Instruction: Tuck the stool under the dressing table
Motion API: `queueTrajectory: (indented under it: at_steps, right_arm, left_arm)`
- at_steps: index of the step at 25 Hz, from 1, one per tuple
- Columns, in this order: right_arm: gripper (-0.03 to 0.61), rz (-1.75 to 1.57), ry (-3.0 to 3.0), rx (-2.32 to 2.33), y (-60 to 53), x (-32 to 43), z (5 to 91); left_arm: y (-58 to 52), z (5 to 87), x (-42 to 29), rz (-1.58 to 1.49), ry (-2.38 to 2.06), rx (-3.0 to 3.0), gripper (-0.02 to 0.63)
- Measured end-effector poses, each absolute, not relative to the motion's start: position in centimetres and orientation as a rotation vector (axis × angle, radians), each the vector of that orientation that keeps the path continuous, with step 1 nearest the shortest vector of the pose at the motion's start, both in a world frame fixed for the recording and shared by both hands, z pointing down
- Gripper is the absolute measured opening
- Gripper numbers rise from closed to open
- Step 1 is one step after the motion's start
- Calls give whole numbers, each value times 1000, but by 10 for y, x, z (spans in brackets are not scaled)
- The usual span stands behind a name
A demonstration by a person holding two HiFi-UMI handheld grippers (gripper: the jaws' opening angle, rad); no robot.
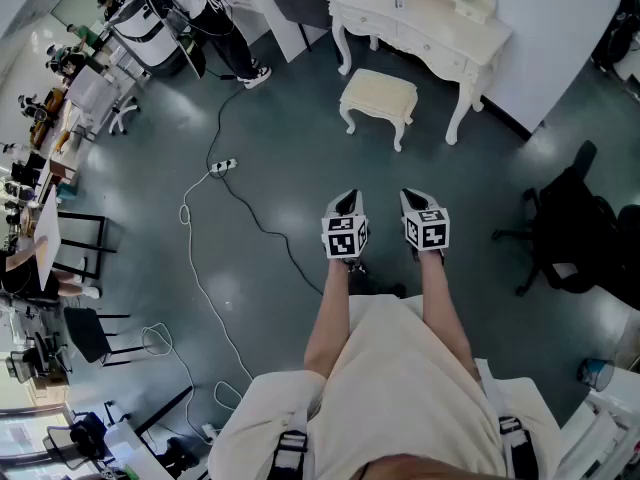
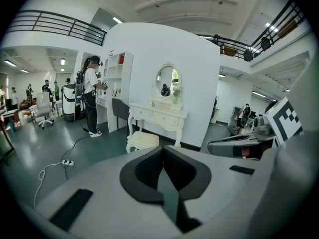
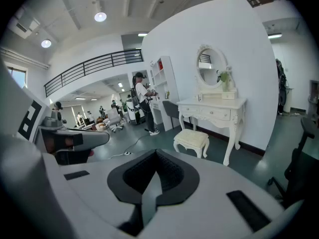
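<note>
A cream cushioned stool (image 1: 378, 99) stands on the dark floor just in front of the white dressing table (image 1: 420, 23), out from under it. The stool (image 2: 142, 141) and table (image 2: 157, 115) show ahead in the left gripper view, and the stool (image 3: 191, 140) and table (image 3: 214, 108) in the right gripper view. My left gripper (image 1: 346, 206) and right gripper (image 1: 418, 204) are held side by side, well short of the stool, both pointing toward it. Both are shut with nothing between the jaws.
A white cable and power strip (image 1: 222, 166) lie on the floor to the left. A black office chair (image 1: 570, 233) stands at the right. A person (image 1: 215, 13) stands at the back left near a grey chair (image 1: 298, 8). Desks and chairs line the left side.
</note>
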State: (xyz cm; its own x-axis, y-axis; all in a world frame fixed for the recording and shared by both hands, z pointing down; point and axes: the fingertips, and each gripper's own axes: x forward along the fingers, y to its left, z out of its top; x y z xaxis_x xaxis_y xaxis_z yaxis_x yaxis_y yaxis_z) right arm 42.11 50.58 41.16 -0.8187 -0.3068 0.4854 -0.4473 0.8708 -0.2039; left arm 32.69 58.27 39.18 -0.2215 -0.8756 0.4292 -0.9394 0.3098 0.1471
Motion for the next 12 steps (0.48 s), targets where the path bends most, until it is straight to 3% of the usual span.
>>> queueTrajectory:
  at_steps: [12]
  right_arm:
    - [44, 490, -2635, 579, 488, 441, 402]
  left_arm:
    - [575, 383, 334, 247, -2222, 1582, 15]
